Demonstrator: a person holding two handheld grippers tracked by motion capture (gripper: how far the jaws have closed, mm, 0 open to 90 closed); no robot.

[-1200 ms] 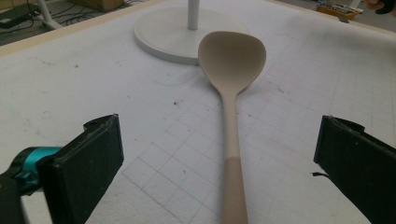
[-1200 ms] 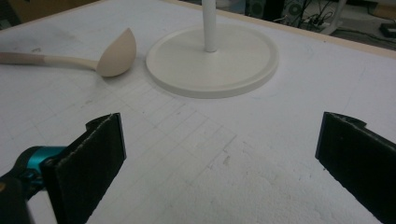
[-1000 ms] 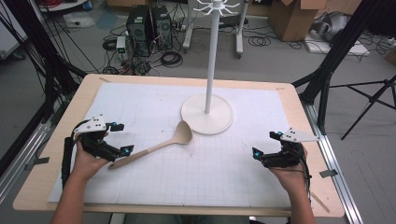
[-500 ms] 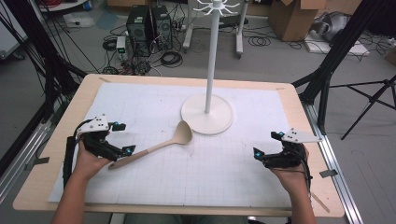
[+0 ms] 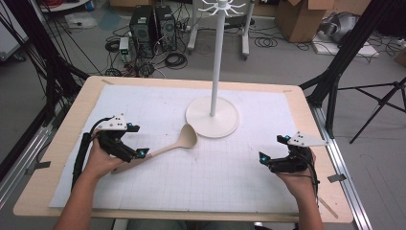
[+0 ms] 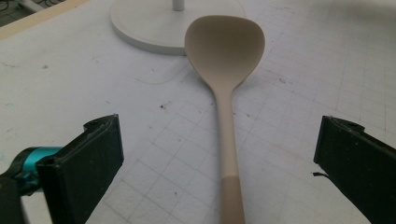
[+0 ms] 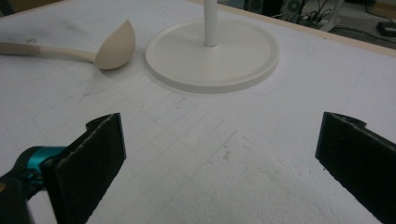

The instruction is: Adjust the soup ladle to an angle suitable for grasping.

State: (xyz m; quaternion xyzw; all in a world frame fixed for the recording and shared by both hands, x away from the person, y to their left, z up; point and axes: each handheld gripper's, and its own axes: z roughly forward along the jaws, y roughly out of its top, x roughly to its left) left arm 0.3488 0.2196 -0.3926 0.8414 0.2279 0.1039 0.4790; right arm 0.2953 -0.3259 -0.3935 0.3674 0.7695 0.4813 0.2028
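Note:
A beige wooden spoon (image 5: 177,143) lies on the white grid mat, its bowl next to the white stand's round base (image 5: 212,117). My left gripper (image 5: 139,140) is open at the left of the table, one jaw on each side of the spoon's handle (image 6: 226,140) without touching it. The spoon's bowl (image 6: 225,44) points away from the gripper toward the base (image 6: 149,28). At the right of the table my right gripper (image 5: 272,147) is open and empty over bare mat (image 7: 219,163). It faces the stand base (image 7: 212,56) and the spoon bowl (image 7: 112,46).
The stand's thin white pole (image 5: 216,62) rises from the base to a hooked crown at the top. The mat covers most of the wooden table (image 5: 62,139). Black frame legs, computers and cables stand on the floor beyond the table.

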